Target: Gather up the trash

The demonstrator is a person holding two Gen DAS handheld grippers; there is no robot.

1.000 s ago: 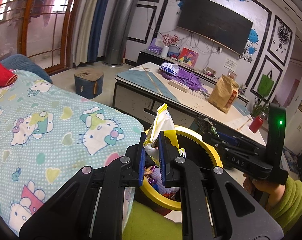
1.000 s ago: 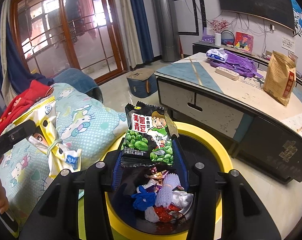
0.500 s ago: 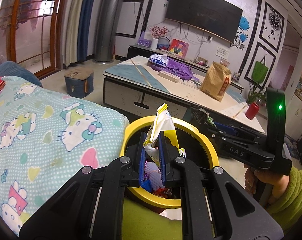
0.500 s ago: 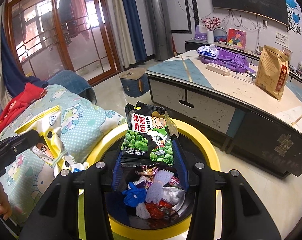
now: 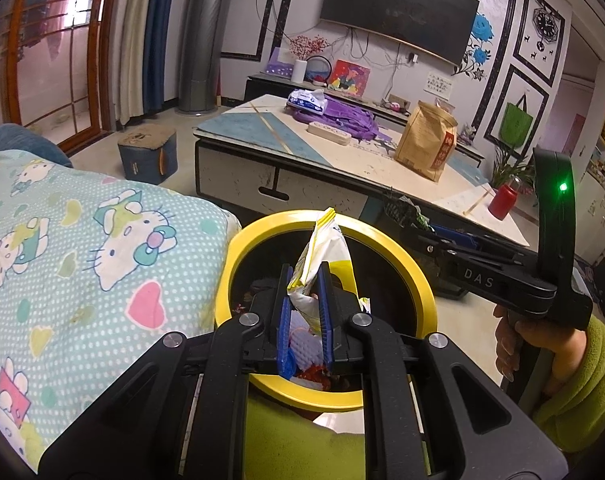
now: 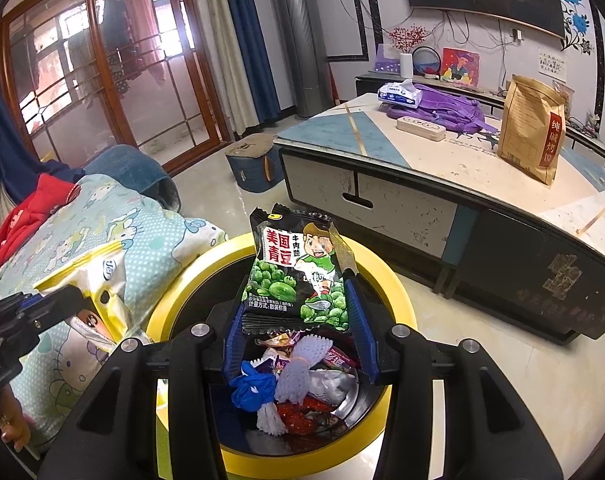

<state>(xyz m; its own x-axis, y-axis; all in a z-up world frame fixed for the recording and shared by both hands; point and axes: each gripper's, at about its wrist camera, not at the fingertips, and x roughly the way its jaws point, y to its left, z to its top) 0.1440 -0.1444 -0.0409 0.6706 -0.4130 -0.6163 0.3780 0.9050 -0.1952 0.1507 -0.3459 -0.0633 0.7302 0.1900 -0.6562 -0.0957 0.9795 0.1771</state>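
Observation:
My left gripper (image 5: 305, 280) is shut on a crumpled yellow and white wrapper (image 5: 322, 248), held over the yellow-rimmed bin (image 5: 414, 280). In the right wrist view the same wrapper (image 6: 98, 292) hangs from the left gripper (image 6: 72, 300) at the bin's left rim. My right gripper (image 6: 296, 280) is shut on a black green-pea snack packet (image 6: 298, 272), upright above the bin (image 6: 398, 292). Inside the bin lie several wrappers, a blue glove (image 6: 250, 386) and white foam netting (image 6: 298, 368). In the left wrist view the right gripper (image 5: 406, 216) comes in from the right, held by a hand in a green sleeve (image 5: 574, 376).
A bed with a cat-print cover (image 5: 82, 248) lies left of the bin. A low table (image 6: 442, 160) beyond it carries a brown paper bag (image 6: 530, 128), a purple bag (image 6: 450, 108) and a tissue pack. A blue stool (image 6: 250, 164) stands on the floor behind.
Both grippers have come lower and nearer over the bin, still holding their packets. The yellow wrapper has moved from above the bed cover toward the bin's rim.

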